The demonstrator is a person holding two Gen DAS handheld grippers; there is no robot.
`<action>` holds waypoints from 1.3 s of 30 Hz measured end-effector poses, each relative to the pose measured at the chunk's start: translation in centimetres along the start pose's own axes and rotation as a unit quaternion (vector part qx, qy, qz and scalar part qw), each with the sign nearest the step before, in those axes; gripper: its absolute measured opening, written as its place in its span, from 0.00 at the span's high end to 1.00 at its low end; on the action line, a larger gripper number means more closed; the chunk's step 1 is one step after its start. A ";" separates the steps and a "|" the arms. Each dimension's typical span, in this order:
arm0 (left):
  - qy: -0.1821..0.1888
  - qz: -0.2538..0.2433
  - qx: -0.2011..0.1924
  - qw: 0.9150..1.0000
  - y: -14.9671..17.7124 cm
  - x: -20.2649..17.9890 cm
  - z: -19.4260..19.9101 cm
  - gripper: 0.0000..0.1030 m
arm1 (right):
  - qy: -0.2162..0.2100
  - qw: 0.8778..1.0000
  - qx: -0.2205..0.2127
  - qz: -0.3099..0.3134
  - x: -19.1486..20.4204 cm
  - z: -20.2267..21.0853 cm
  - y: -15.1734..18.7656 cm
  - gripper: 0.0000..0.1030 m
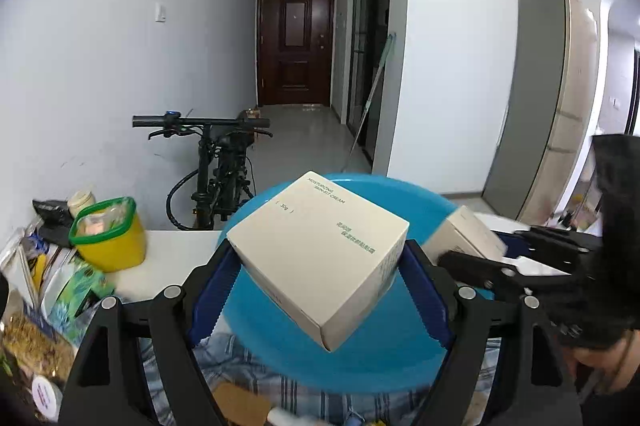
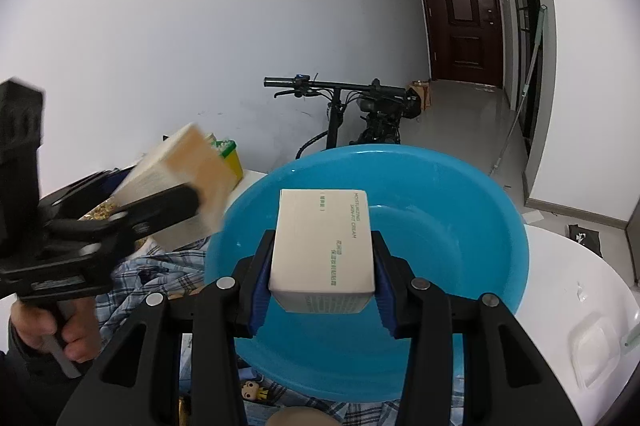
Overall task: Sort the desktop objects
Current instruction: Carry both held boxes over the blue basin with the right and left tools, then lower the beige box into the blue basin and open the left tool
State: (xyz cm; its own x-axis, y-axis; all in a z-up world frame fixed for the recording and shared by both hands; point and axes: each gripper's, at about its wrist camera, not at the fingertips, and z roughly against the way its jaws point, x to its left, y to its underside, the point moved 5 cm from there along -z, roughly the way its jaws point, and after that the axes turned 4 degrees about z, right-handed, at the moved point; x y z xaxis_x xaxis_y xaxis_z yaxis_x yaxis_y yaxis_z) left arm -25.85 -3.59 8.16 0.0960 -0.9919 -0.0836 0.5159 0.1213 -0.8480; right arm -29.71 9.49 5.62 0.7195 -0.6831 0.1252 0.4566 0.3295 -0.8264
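My left gripper [image 1: 320,290] is shut on a cream-coloured skin-cream box [image 1: 320,250], held tilted above the blue plastic basin [image 1: 360,354]. My right gripper [image 2: 322,290] is shut on a second cream box [image 2: 324,246], held over the basin's [image 2: 460,234] inside. In the left wrist view the right gripper [image 1: 500,266] with its box [image 1: 464,234] shows at the right. In the right wrist view the left gripper [image 2: 160,210] and its box [image 2: 180,182] show blurred at the left.
A yellow tub with a green rim [image 1: 110,234] and several snack packets [image 1: 60,290] stand at the left. A plaid cloth [image 2: 152,274] lies under the basin. A clear lidded container [image 2: 596,350] sits on the white table [image 2: 560,266] at the right. A bicycle [image 1: 216,162] stands behind.
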 end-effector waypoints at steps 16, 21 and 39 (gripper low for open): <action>0.002 -0.015 0.058 0.998 3.4 0.6 -5.4 0.20 | 0.012 0.999 0.031 -0.011 -1.3 -2.4 1.5 0.58; -0.001 -0.012 0.067 0.998 3.7 0.7 -5.9 0.20 | 0.011 0.999 0.026 -0.016 -1.6 -2.0 1.5 0.58; -0.021 -0.021 0.052 0.998 3.0 0.7 -4.8 0.20 | 0.003 1.000 0.011 -0.020 -1.4 -1.0 0.8 0.58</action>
State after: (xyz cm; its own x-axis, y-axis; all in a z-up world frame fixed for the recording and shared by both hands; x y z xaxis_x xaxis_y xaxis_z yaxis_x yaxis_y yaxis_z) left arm -28.28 -4.11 3.02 0.1064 -0.9940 -0.0243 0.6056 0.0842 -0.7913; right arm -30.89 9.99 4.25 0.6966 -0.7005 0.1549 0.4964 0.3148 -0.8090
